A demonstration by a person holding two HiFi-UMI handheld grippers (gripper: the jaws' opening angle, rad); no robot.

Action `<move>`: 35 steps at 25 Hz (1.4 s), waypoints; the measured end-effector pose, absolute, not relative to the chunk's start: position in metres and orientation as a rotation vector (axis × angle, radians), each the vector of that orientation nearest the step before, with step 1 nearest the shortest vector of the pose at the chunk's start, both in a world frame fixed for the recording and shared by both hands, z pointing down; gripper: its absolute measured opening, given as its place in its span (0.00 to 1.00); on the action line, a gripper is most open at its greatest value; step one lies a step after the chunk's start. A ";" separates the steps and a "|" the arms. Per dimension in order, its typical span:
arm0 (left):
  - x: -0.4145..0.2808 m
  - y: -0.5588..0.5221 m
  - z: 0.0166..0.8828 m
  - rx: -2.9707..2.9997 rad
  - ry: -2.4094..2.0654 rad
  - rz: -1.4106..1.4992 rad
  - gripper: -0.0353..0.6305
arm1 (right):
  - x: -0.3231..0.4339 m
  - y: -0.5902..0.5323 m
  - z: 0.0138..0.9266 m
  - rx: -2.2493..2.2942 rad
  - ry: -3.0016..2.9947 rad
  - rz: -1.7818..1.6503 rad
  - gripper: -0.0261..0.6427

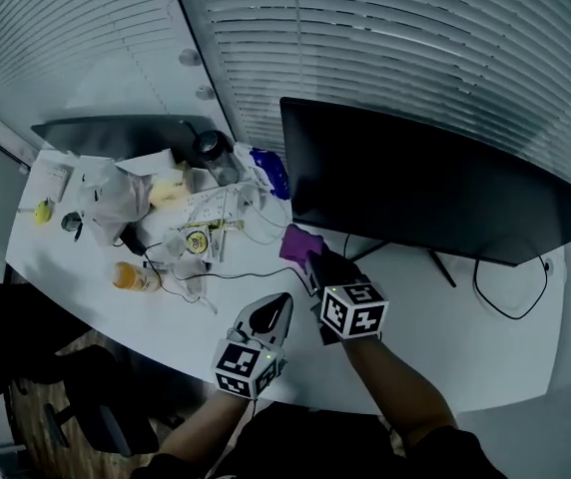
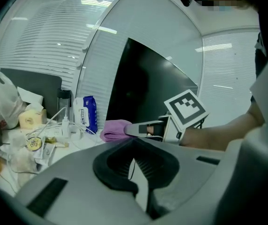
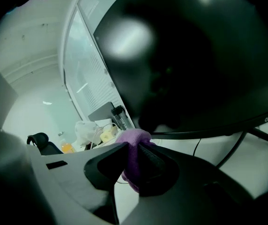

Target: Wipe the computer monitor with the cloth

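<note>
The black monitor (image 1: 415,183) stands on the white desk (image 1: 485,357), its dark screen filling the right gripper view (image 3: 195,55). My right gripper (image 1: 310,259) is shut on a purple cloth (image 1: 298,242), held just below the screen's lower left corner. The cloth (image 3: 134,146) bunches between those jaws (image 3: 133,156). The left gripper (image 1: 282,302) hovers over the desk just left of the right one, shut on nothing (image 2: 133,163). From it I see the cloth (image 2: 115,128) and the right gripper (image 2: 141,129) in front of the monitor (image 2: 143,88).
Clutter covers the desk's left: a white plastic bag (image 1: 106,193), an orange bottle (image 1: 131,277), a dark bottle (image 1: 211,153), a blue wipes packet (image 1: 271,173) and loose cables (image 1: 226,272). A cable loop (image 1: 510,287) lies by the monitor stand. Window blinds (image 1: 365,38) run behind.
</note>
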State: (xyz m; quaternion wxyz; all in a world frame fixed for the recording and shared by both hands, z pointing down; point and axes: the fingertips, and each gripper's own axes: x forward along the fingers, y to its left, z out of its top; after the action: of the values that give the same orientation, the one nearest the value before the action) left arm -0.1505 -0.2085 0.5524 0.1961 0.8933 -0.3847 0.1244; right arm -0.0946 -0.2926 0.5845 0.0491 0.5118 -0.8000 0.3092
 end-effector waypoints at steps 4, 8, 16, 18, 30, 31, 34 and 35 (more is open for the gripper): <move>-0.156 -0.221 0.555 2.516 -1.038 0.339 0.06 | -0.099 -0.312 0.593 1.603 -2.393 0.956 0.16; -0.160 -0.228 0.558 2.523 -1.014 0.334 0.06 | -0.099 -0.323 0.607 1.632 -2.347 0.973 0.16; -0.167 -0.233 0.563 2.529 -0.981 0.345 0.06 | -0.094 -0.336 0.615 1.695 -2.301 0.984 0.16; -0.166 -0.232 0.563 2.534 -0.972 0.348 0.06 | -0.092 -0.336 0.616 1.707 -2.295 0.984 0.16; -0.145 -0.220 0.558 2.586 -0.916 0.359 0.06 | -0.044 -0.321 0.607 1.850 -2.246 0.968 0.16; -0.140 -0.217 0.557 2.591 -0.911 0.361 0.06 | -0.038 -0.318 0.607 1.861 -2.243 0.967 0.16; -0.123 -0.208 0.553 2.608 -0.886 0.365 0.06 | -0.013 -0.310 0.604 1.898 -2.225 0.961 0.16; -0.116 -0.205 0.552 2.612 -0.877 0.367 0.06 | -0.004 -0.307 0.603 1.913 -2.215 0.959 0.16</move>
State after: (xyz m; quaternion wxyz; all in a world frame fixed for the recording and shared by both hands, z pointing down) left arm -0.1163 -0.2049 0.5524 0.1800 0.9243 -0.3103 0.1300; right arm -0.0042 -0.3069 0.6032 0.0310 0.6208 -0.7189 0.3111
